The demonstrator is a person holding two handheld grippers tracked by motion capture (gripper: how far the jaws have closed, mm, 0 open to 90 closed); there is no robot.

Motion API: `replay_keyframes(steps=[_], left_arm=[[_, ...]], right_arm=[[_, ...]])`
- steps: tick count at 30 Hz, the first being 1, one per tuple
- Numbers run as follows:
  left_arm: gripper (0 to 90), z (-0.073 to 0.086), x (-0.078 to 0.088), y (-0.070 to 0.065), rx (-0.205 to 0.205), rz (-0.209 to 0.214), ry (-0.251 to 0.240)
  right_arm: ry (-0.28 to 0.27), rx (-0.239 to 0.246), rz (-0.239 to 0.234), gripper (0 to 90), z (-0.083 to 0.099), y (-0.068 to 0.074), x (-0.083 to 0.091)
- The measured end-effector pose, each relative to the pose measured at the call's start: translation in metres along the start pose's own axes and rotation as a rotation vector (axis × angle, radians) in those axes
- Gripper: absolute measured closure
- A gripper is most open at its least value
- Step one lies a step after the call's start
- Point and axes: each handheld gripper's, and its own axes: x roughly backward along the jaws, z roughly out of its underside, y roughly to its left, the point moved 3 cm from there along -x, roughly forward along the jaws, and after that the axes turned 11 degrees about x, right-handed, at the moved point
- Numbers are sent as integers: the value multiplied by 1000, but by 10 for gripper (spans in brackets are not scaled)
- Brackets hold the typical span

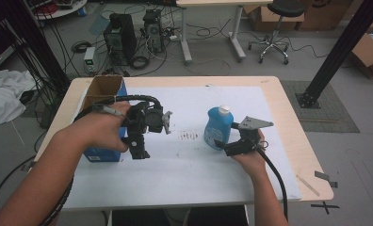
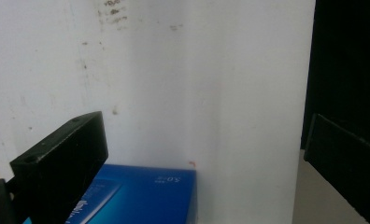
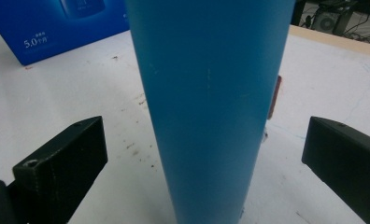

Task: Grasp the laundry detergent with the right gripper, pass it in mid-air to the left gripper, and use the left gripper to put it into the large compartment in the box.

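A blue bottle (image 1: 217, 128) with a white cap stands upright on the white mat (image 1: 194, 165), right of centre. My right gripper (image 1: 223, 145) is low at its base. In the right gripper view the bottle (image 3: 206, 107) rises between the two jaws, with a gap on each side, so my right gripper (image 3: 204, 140) is open. A tall blue box (image 1: 101, 153) with an open brown top stands at the left. My left gripper (image 1: 138, 149) points down beside its right front corner. In the left gripper view my left gripper (image 2: 206, 140) is open, with the box corner (image 2: 145, 196) low between the jaws.
Dark smudges (image 1: 189, 136) mark the mat between box and bottle. Bare wood of the table (image 1: 293, 127) borders the mat on the right. Beyond the far edge are computer towers (image 1: 120, 35), cables, a stool (image 1: 275, 28) and a black post (image 1: 337, 52).
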Motion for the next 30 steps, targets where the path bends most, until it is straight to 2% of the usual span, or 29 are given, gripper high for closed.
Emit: replay_keyframes(steps=[13,19,30], left_arm=[[1,0,0,0,-4,-4,-2],[1,3,-2,1,8,1,1],[1,5,-5,1,11,4,3]], right_arm=[[-19,-11,36,0,4,1,-14],[-42,-18,52,0,3,1,-19],[-62,-33,72,54,3,0,-25]])
